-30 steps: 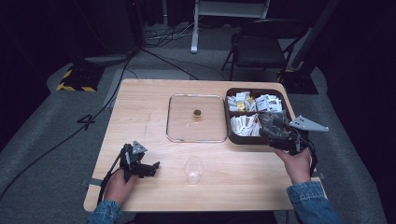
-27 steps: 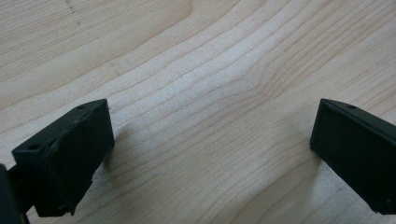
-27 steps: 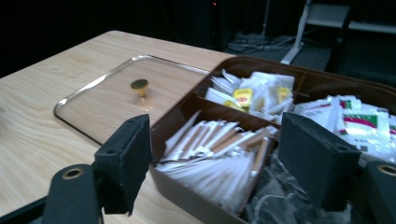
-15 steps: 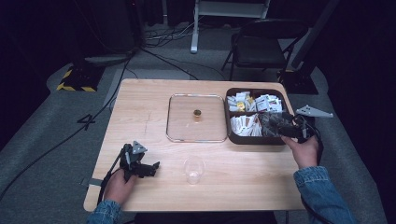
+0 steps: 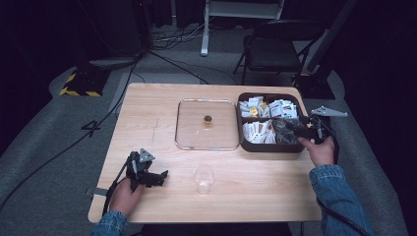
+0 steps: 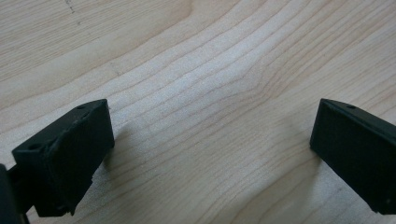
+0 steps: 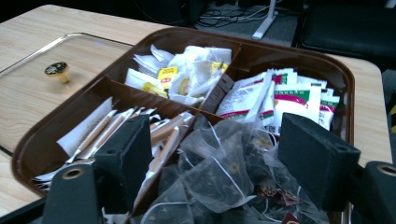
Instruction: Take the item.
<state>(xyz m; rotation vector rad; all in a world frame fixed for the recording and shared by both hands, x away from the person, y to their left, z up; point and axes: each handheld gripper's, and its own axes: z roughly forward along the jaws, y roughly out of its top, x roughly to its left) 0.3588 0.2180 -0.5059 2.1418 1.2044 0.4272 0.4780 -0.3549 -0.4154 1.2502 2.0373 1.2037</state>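
High view: the right gripper sits over the near right compartment of the brown tray, which stands at the far right corner of the table. That compartment holds the mesh tea bags. The left gripper rests near the table's near left corner. A clear lid lies just left of the tray; a plastic cup stands near the near edge.

Left gripper view: the jaws stand wide apart over bare wood, with nothing between them.

Right gripper view: the jaws stand apart on either side of the mesh tea bags, not pressing on them. Stick packets fill the adjacent compartment; paper sachets occupy the far ones.
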